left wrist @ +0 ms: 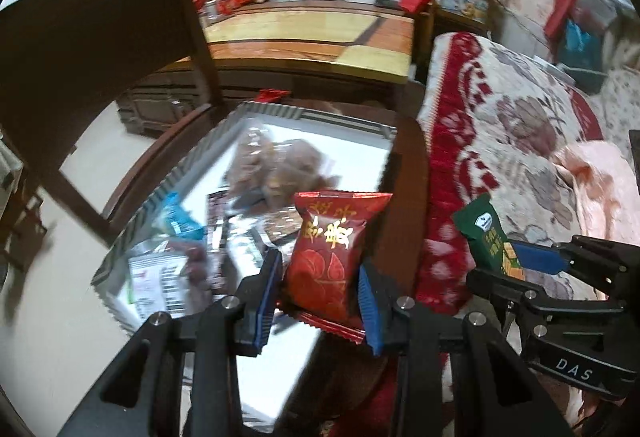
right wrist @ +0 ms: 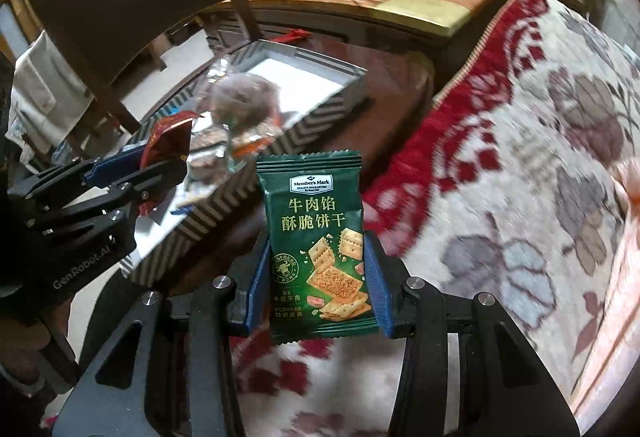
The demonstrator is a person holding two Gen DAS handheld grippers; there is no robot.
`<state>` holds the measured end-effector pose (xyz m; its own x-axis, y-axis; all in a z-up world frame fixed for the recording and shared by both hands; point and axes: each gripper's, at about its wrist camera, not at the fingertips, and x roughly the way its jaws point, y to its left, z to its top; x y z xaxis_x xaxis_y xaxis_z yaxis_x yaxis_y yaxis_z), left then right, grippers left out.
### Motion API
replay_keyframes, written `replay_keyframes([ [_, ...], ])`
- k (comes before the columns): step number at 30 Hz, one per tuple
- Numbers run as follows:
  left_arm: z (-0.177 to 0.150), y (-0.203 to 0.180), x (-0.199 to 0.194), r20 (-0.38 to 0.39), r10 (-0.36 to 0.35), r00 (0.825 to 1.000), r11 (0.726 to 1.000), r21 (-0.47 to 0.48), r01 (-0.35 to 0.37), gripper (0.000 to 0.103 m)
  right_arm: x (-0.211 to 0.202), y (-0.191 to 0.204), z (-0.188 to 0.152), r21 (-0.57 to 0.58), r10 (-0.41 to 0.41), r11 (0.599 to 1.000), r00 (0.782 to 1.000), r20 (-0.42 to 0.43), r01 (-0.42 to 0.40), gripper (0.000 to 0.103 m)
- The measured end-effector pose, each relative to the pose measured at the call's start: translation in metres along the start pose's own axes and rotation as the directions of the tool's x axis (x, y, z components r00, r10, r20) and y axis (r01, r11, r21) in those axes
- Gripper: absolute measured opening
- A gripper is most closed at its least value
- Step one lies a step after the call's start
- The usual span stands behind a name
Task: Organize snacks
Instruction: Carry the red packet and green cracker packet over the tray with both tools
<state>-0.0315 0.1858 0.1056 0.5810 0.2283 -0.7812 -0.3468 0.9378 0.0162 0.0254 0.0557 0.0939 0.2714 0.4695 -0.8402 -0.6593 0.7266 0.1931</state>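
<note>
My left gripper (left wrist: pixel 320 269) is shut on a red snack packet (left wrist: pixel 332 261) with gold lettering, held above the near edge of a striped box (left wrist: pixel 176 173) full of snacks. That same left gripper (right wrist: pixel 154 163) shows in the right wrist view at the left with the red snack packet (right wrist: pixel 168 141) in it. My right gripper (right wrist: pixel 316 249) is shut on a green cracker packet (right wrist: pixel 316 237), held over a flowered blanket. In the left wrist view the right gripper (left wrist: pixel 510 261) appears at the right, gripping the green cracker packet (left wrist: pixel 484 233).
The striped box (right wrist: pixel 240 189) rests on a dark round table (left wrist: pixel 408 165) and holds a clear bag of brown snacks (left wrist: pixel 276 169), a blue packet (left wrist: pixel 180 221) and others. A flowered red-and-white blanket (right wrist: pixel 520 177) lies to the right. A dark wooden chair (left wrist: pixel 100 37) stands at the left.
</note>
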Motion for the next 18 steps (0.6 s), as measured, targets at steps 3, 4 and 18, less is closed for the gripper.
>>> replay_keyframes([
  [3,0.000,0.016,-0.001,0.001,0.016,1.000,0.999,-0.036,-0.016,0.039,0.005,0.013,0.011,-0.024,0.007,1.000,1.000,0.000,-0.007,0.043],
  [4,-0.001,0.023,-0.002,0.002,0.021,1.000,0.999,-0.051,-0.021,0.039,0.007,0.018,0.015,-0.034,0.009,0.999,1.000,0.001,-0.009,0.043],
  [18,-0.011,0.081,0.013,-0.042,0.081,0.996,0.977,-0.192,-0.088,0.039,0.050,0.069,0.055,-0.133,0.045,0.990,0.998,-0.049,-0.051,0.043],
])
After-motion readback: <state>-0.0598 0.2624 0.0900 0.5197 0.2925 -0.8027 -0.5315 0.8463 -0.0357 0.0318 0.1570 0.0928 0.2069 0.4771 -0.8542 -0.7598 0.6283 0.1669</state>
